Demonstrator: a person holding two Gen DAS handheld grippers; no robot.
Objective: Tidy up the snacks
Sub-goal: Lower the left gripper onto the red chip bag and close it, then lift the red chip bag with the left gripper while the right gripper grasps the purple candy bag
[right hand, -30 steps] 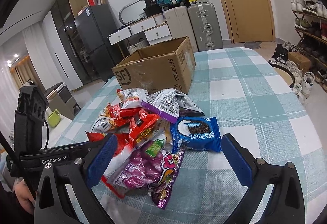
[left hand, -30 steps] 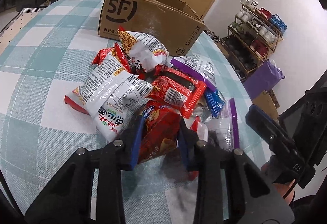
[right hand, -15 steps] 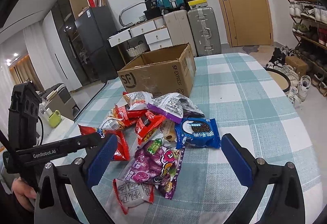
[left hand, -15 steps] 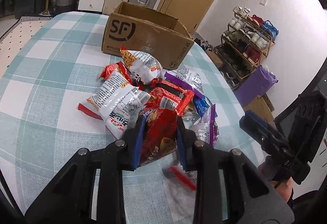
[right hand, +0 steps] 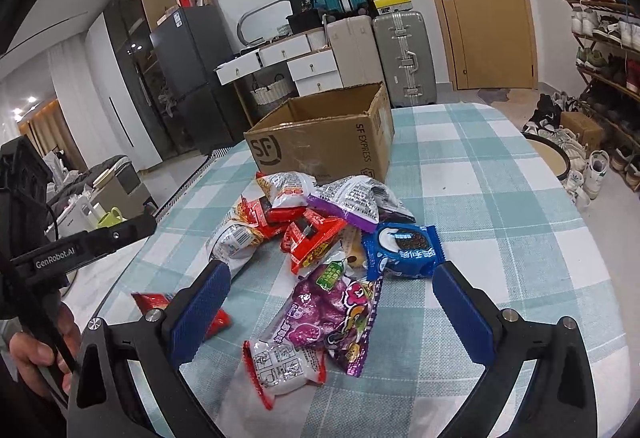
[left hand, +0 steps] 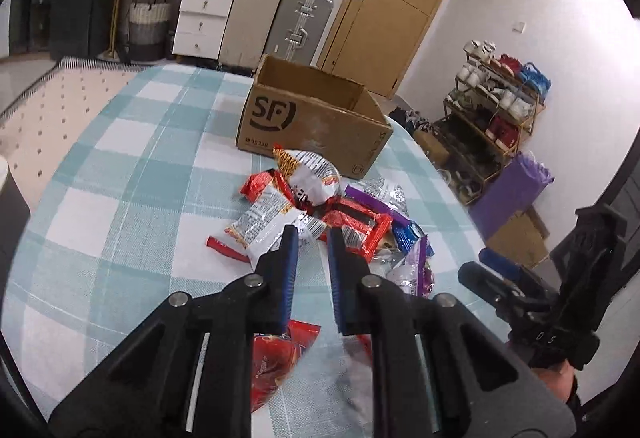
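The sorting is only just getting under way. At the far left, the left gripper [left hand: 311, 234] is hovering above the table [right hand: 500, 198] with its fingers drawn almost together and nothing visibly caught between the pads. A red packet [right hand: 156, 300] is lying flat on the checked cloth beneath it, apart from the main heap, so that snack is not being carried anywhere. Moving rightward, the heap of snacks [right hand: 304, 222] is sitting loose in the middle of the table: silver, red and purple-edged bags overlapping one another. Nearer the camera, a white packet with red edges [right hand: 280, 362] is touching a purple candy bag [right hand: 328, 314]. Behind the heap, the cardboard box [right hand: 320, 146] is standing open-topped just beside the nearest bags. Only its inner walls are showing, so I cannot tell whether anything is lying inside, though nothing is poking above the rim. Further right, a blue cookie packet [right hand: 404, 250] is resting at the heap's edge. The right gripper [right hand: 331, 272] is waiting over the near packets with its fingers spread wide and gripping nothing. By my reckoning nearly every snack is awaiting its move.
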